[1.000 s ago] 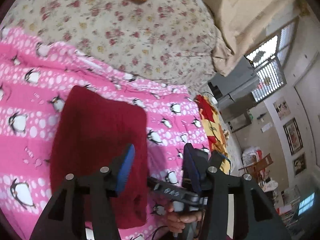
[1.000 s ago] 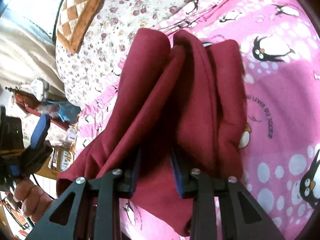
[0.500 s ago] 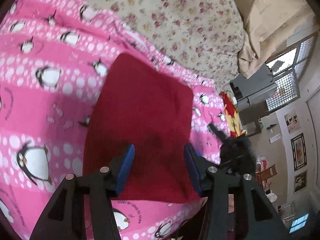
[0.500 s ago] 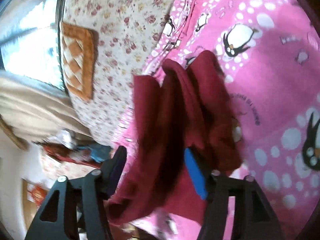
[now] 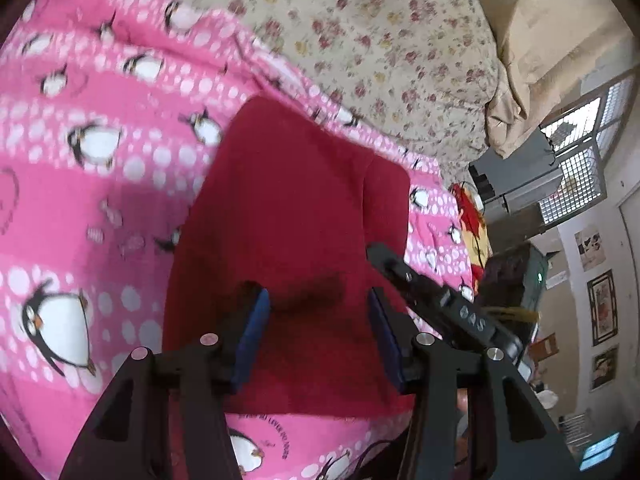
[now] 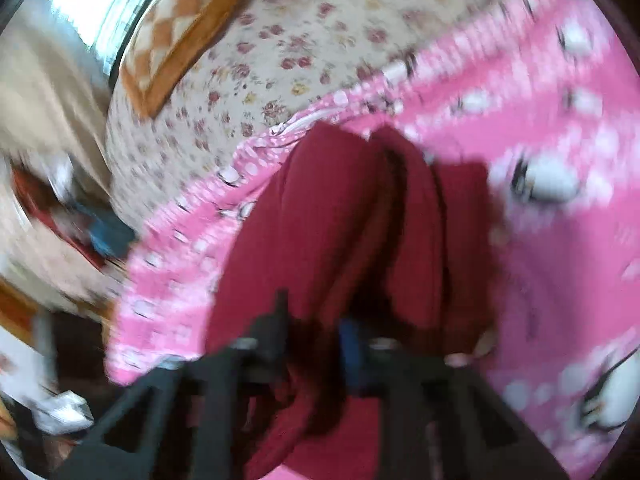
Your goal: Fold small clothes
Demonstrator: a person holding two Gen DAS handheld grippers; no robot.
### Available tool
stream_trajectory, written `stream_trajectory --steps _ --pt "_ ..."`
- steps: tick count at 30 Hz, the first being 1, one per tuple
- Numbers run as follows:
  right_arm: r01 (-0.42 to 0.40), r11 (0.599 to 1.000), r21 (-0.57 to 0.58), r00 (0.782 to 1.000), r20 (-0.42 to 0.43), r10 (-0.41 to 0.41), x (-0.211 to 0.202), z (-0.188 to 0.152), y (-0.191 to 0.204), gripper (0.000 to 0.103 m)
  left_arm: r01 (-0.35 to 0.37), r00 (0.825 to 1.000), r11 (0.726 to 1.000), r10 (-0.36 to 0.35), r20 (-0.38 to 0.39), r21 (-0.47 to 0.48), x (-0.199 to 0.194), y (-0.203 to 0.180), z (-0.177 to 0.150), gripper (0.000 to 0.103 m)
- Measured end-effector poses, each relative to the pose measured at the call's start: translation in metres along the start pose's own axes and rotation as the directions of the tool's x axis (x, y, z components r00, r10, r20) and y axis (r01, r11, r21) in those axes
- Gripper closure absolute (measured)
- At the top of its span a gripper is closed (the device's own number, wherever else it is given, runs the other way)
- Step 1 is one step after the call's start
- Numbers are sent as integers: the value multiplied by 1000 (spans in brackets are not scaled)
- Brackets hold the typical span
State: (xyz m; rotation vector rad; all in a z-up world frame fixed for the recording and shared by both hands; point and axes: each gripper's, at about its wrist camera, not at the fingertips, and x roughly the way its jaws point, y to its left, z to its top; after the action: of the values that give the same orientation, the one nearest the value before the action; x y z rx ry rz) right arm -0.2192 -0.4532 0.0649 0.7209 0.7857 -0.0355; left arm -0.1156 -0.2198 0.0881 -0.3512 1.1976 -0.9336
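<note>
Left wrist view: the left gripper (image 5: 316,312) hangs wide open over the red garment (image 5: 288,216), gripping nothing; the garment lies flat on the pink penguin blanket (image 5: 80,184). The right gripper (image 5: 440,300) shows at its right edge. Right wrist view is blurred: its jaws look nearly closed with red cloth bunched between them, perhaps pinched.

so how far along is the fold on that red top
Mostly folded: the red top lies as a compact rectangle on the pink blanket, with stacked layers showing in the right view. In hand: the left gripper hovers open over its near edge; the right gripper is at the edge too, too blurred to judge its grip. Left: perhaps a final fold or smoothing.
</note>
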Motion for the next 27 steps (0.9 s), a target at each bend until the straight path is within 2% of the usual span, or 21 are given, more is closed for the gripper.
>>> stream_trajectory --steps 2,4,7,10,12,17,20,22,25,27 --pt "-2 1000 -8 1000 14 2 -11 3 1 86 -15 1000 1000 15 22 5 -1 -4 4 74" --pt "15 999 -28 999 32 -14 -22 3 1 87 -68 997 997 67 34 21 4 -10 7 74" --pt "71 996 -54 997 38 -69 -29 4 -3 87 -137 991 988 137 11 75 21 -17 -2 74" --pt "112 993 -40 994 14 -111 -19 3 -15 87 -243 970 961 245 2 133 46 -19 -19 74" --pt "126 991 -37 992 9 -125 -11 -1 -24 87 -265 964 953 261 44 146 50 -21 -26 74" --pt "94 996 -12 996 -7 -94 -15 1 -27 85 -268 963 952 267 29 149 49 -21 -23 74" --pt "42 997 72 999 -19 -41 -23 1 -29 70 -272 962 951 270 34 150 46 -21 -24 74" --pt "-4 992 129 1000 -23 7 -32 -1 -28 54 -278 960 948 276 39 156 45 -22 -28 74" --pt "-18 994 112 998 -51 24 -37 -7 -17 40 -291 957 943 287 50 160 45 -24 -33 74" --pt "15 998 64 995 -96 -9 -34 -13 -7 36 -297 955 941 292 53 160 44 -25 -35 74"
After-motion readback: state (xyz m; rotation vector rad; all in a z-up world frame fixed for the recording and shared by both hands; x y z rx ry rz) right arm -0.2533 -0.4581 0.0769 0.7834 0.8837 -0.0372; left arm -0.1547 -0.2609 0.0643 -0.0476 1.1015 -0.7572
